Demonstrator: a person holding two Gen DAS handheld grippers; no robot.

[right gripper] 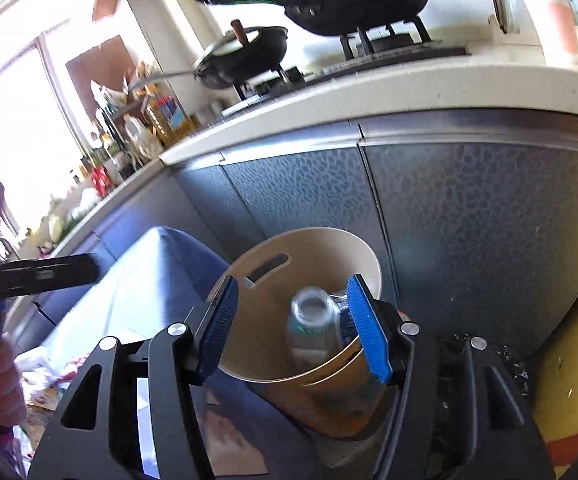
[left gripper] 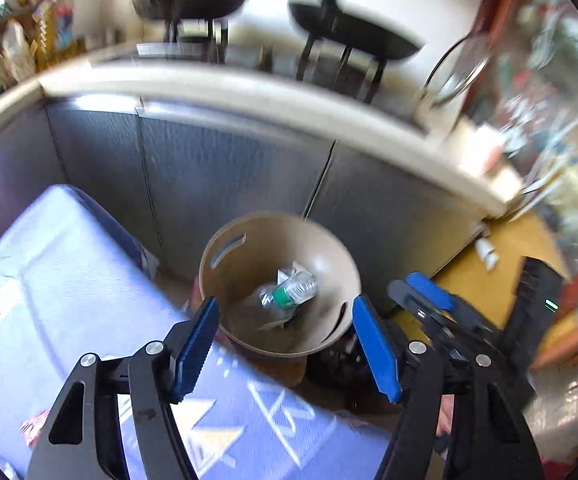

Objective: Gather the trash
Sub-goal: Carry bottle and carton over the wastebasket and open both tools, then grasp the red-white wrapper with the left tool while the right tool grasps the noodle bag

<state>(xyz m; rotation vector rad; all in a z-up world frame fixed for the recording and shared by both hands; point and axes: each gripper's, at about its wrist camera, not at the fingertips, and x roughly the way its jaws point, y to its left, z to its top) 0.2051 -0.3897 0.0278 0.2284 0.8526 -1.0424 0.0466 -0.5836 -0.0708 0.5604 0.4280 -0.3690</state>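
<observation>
A tan round trash bin (left gripper: 329,256) stands on the floor against grey cabinet doors. Inside it lies a clear plastic bottle (left gripper: 295,290) with a green label, on crumpled clear plastic. My left gripper (left gripper: 285,344) is open and empty, just above the bin's near rim. In the right wrist view the bin (right gripper: 365,252) sits straight ahead and the bottle (right gripper: 313,320) shows blurred inside it. My right gripper (right gripper: 293,328) is open over the bin, nothing between its fingers. The right gripper also shows at the right of the left wrist view (left gripper: 429,292).
A blue-covered surface (left gripper: 69,280) lies left of the bin. A white counter edge (right gripper: 409,92) above the cabinets carries a stove with two black pans (right gripper: 361,0). Yellow floor (left gripper: 489,264) lies to the right. The left gripper's body (right gripper: 37,272) and hand show at left.
</observation>
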